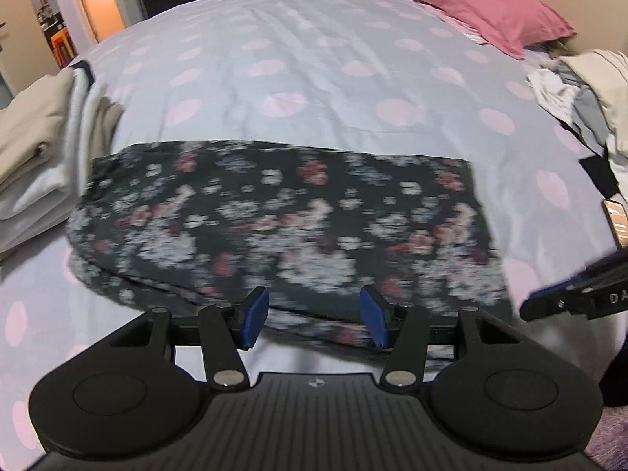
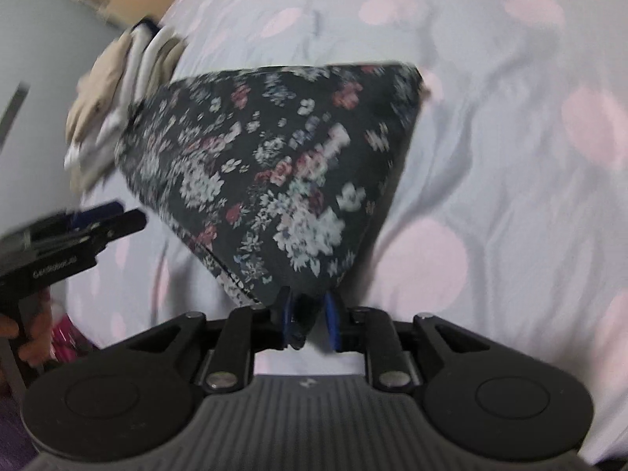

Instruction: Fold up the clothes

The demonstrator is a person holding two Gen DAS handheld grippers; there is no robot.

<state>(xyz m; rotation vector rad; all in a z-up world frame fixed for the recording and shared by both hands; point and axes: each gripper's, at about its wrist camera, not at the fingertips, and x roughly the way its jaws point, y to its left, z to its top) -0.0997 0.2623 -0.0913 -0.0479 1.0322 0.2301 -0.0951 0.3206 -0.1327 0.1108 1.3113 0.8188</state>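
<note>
A: On the pale polka-dot bedspread [image 1: 314,59], near edge, lies the dark floral fabric garment [image 1: 282,212], folded into a wide band, stretching from the stack of folded beige and white clothes [image 1: 35,149] at one end toward the loose heap of unfolded laundry [image 1: 581,94] at the other.

B: Left gripper [image 1: 314,316]?

A: Jaws apart, nothing btwn them. Hovers over the garment's near edge, blue pads [image 1: 255,320] clear of the cloth.

B: And the right gripper [image 2: 308,324]?

A: A corner of the garment sits btwn its jaws. Right-hand pad looks to stand off the cloth, so can't tell if it's truly pinched or just draped there. Blurry pic.

B: So next fold, prob?

A: Looks that way. To do it well: get both tongs on matching near corners, grip all layers not just the top one, lift evenly, carry across w/o dragging, line edge to edge. Keep clear of the folded stack, it's just beside the garment's end.

B: Risk?

A: Thin slippery fabric, layers may slide apart.
</note>
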